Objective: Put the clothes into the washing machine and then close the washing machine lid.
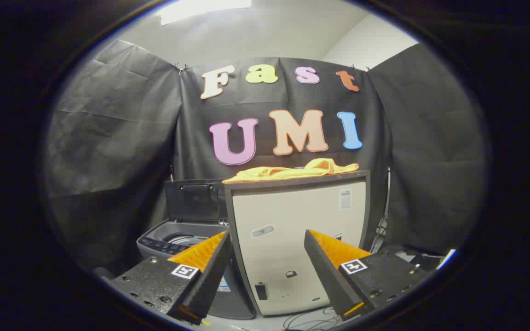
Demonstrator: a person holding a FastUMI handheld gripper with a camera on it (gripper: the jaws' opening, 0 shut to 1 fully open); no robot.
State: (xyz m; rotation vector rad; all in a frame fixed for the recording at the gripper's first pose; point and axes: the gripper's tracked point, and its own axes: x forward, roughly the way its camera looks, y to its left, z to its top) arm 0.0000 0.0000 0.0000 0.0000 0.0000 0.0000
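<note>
A yellow-orange garment (292,172) lies crumpled on top of a tall beige cabinet (302,239) straight ahead of the fingers. To the cabinet's left stands a grey top-loading washing machine (173,241) with its dark lid (193,199) raised upright and the drum opening showing. My gripper (268,255) is open, its fingers spread wide with nothing between them, well short of the cabinet and below the garment's level.
Black cloth walls enclose the booth on the left, behind and right. Cables (311,319) trail on the floor at the cabinet's foot, and more hang down beside its right edge (380,230).
</note>
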